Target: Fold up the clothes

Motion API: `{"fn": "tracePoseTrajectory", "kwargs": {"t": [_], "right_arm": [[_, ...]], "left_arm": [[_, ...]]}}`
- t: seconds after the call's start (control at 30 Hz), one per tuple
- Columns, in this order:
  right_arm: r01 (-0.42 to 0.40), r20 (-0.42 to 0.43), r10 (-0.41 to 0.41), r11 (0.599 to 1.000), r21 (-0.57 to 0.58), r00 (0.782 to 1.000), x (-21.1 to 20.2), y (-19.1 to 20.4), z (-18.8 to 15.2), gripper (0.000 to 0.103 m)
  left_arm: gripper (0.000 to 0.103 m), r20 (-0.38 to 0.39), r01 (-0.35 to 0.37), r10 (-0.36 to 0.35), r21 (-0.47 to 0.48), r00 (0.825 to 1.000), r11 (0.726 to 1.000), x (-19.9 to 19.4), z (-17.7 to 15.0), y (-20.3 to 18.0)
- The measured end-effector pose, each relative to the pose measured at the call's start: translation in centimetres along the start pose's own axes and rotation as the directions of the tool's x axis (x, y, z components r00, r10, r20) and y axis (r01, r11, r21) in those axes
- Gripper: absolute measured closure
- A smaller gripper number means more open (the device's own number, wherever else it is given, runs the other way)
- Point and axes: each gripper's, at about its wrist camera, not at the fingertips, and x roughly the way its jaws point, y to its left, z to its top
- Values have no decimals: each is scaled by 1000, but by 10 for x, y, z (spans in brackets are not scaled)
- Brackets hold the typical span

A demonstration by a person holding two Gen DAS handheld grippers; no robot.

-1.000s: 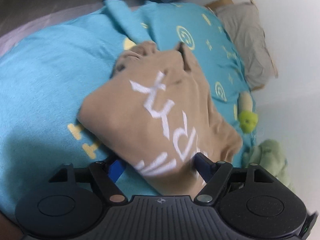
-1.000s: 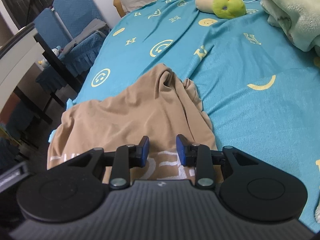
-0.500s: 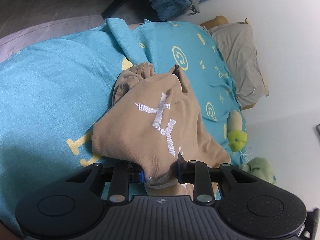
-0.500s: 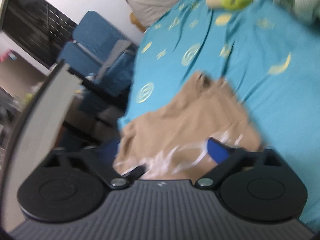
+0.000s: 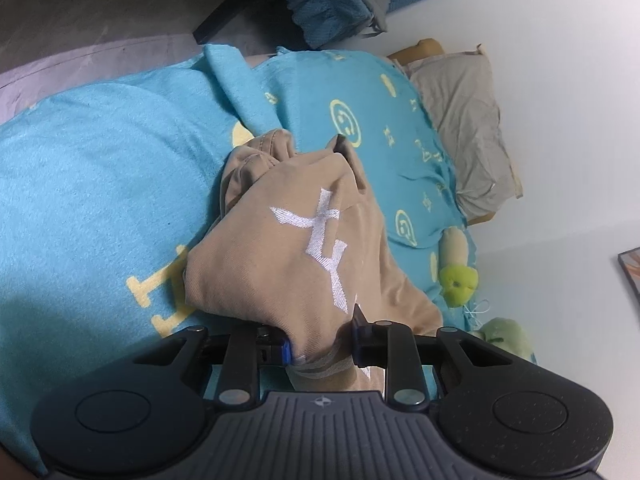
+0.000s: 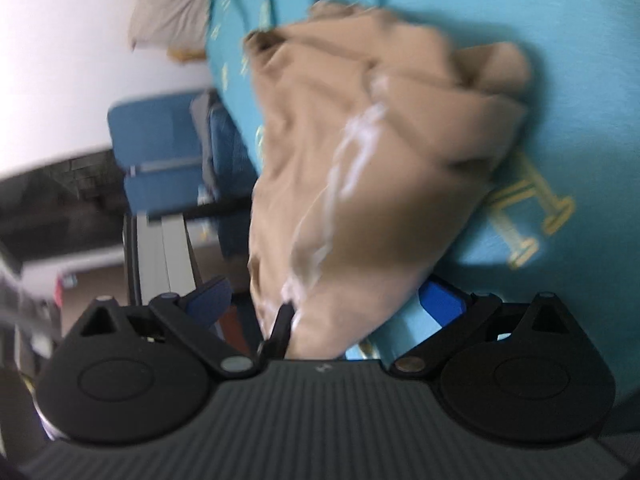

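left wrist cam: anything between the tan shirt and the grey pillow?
Only bare teal bedsheet with yellow prints lies between the tan shirt and the grey pillow, seen in the left wrist view.

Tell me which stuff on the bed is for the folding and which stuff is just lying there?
For the folding:
- tan garment with white stitching
- left gripper, jaws shut on its edge
- right gripper, jaws open, blurry

Just lying there:
- blue bedsheet
- grey pillow
- green plush toy
- blue chair
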Motion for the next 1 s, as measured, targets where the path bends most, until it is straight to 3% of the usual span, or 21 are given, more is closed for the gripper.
{"fn": "tracePoseTrajectory", "kwargs": {"t": [0.1,0.17,0.27,0.33,0.47,0.53,0.73,1.0], "right_arm": [[-11,26,10,1000,11,1000,-2,-6,1,7],[5,98,-5,1000,-6,995,-8,-6,3,22],[17,204,-16,1000,-3,979,-18,-10,8,32],[-1,222,-4,1000,24,975,-16,-15,10,37],[51,247,-34,997,-61,968,-11,-8,10,63],[39,256,-12,994,-99,967,-14,-4,10,70],[34,283,28,977,-212,959,-27,9,-3,76],[5,332,81,968,-252,940,-70,38,-23,77]], "left_arm": [[76,-6,9,-9,-34,1000,999,3,2,7],[77,-5,17,-17,-40,1000,999,4,2,9],[77,1,32,-32,-41,999,999,3,2,9],[77,5,43,-43,-42,999,998,3,1,9],[78,15,65,-65,-37,998,997,1,0,9],[79,24,80,-80,-23,997,997,-3,0,7],[80,25,138,-138,-1,990,990,-14,-2,-1],[80,1,205,-208,145,978,968,-59,-19,-39]]}}
